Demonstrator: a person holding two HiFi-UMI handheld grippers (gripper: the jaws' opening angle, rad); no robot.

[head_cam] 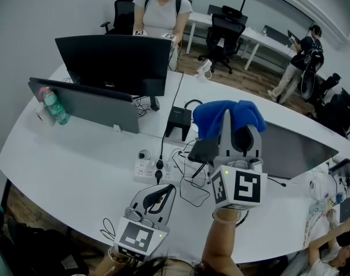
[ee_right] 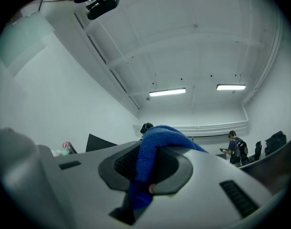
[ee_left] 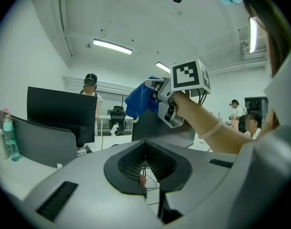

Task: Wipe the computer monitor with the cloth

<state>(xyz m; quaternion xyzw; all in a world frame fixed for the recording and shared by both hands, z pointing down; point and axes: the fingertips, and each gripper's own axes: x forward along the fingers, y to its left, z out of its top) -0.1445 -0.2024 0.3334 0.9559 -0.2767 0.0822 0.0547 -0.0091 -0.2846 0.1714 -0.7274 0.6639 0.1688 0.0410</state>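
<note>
Blue cloth (head_cam: 218, 117) is pinched by the right gripper (head_cam: 239, 138), which is held up over the white desk (head_cam: 77, 154). In the right gripper view the cloth is seen clamped between the two fingers: it's run down through the gap and bunched up over the tips, so the tips are pretty much covered. In the head view a big fold is draped off toward the left of the fingers. The monitor (head_cam: 298, 151) is seen just behind the raised gripper; whether it's touched by the cloth can't be told.

The left gripper (head_cam: 162, 197) is held low near the desk's front edge, fingers pressed together with nothing caught between them. A power strip (head_cam: 149, 168) and tangled cables (head_cam: 192, 191) are seen on the desk near the two grippers.
</note>
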